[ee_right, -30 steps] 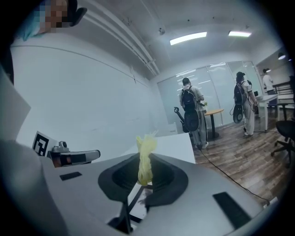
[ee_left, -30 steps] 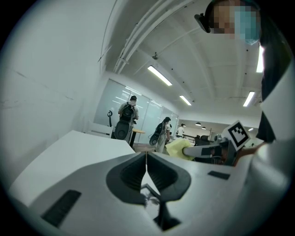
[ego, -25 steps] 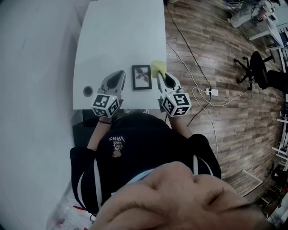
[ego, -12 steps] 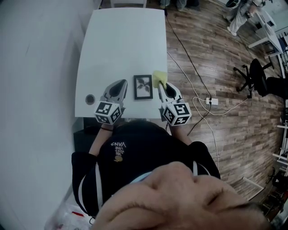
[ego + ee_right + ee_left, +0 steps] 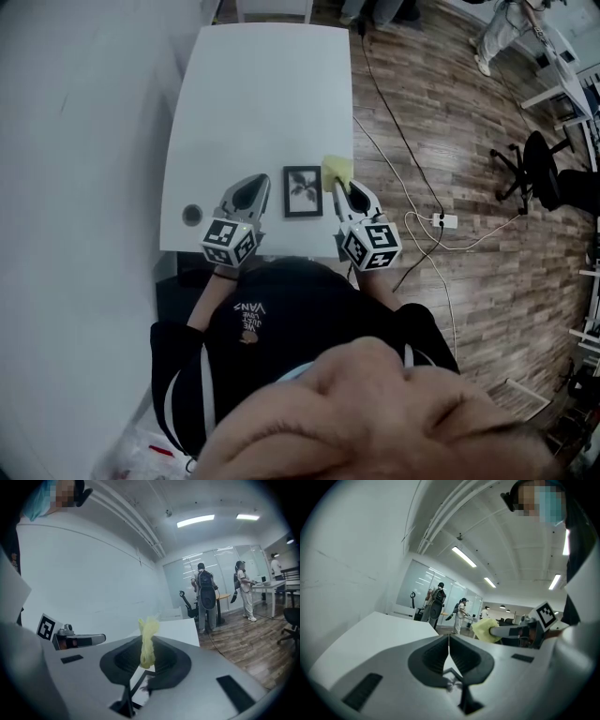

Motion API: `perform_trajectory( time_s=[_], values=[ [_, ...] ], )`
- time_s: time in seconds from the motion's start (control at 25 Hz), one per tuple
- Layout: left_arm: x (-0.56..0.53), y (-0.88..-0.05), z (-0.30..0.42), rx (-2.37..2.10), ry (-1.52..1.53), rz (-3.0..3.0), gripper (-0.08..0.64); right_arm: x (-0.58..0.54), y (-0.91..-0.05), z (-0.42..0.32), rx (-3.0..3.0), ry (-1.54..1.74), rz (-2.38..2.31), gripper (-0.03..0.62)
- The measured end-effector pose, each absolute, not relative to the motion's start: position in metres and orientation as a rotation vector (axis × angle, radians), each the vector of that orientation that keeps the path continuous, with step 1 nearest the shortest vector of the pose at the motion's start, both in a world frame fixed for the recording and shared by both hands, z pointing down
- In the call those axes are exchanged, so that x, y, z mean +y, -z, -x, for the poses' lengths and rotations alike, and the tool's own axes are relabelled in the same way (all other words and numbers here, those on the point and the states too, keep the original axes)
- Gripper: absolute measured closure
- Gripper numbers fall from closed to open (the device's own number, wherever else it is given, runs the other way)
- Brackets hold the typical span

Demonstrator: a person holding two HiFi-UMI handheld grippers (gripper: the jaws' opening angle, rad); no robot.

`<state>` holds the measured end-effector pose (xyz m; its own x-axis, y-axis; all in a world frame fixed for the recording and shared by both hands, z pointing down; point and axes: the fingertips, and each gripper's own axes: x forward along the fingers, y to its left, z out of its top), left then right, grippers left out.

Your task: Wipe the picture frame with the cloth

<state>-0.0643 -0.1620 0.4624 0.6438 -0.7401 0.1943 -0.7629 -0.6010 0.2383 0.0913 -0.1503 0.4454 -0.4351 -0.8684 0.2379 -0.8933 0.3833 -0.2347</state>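
Note:
A small black picture frame (image 5: 303, 191) with a leaf print lies flat on the white table (image 5: 262, 94), near its front edge. My right gripper (image 5: 341, 189) is just right of the frame and shut on a yellow cloth (image 5: 337, 170); the cloth (image 5: 146, 641) stands up bunched between its jaws. A corner of the frame (image 5: 142, 682) shows below those jaws. To the frame's left, my left gripper (image 5: 257, 187) is shut with nothing in it, its jaws meeting in a thin line (image 5: 449, 642). The left gripper view shows the cloth (image 5: 485, 630) off to the right.
A round hole (image 5: 192, 214) sits in the table's front left corner. A grey wall runs along the left. Cables and a power strip (image 5: 445, 221) lie on the wood floor at right, with an office chair (image 5: 544, 159) beyond. People stand at the far end of the room.
The head camera has shifted, so everything sits a little lower in view. Both grippers keep their places beside the frame, and the right one still holds the cloth.

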Motion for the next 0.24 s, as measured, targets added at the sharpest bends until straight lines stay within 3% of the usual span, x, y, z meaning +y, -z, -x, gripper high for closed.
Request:
perform_trajectory(
  time_s=[0.24],
  values=[
    [-0.1618,-0.4645,0.068,-1.183,-0.123,-2.567,0.543,-0.1518,-0.4438,-0.0864,-2.541,-0.506,-1.617,0.546]
  ],
)
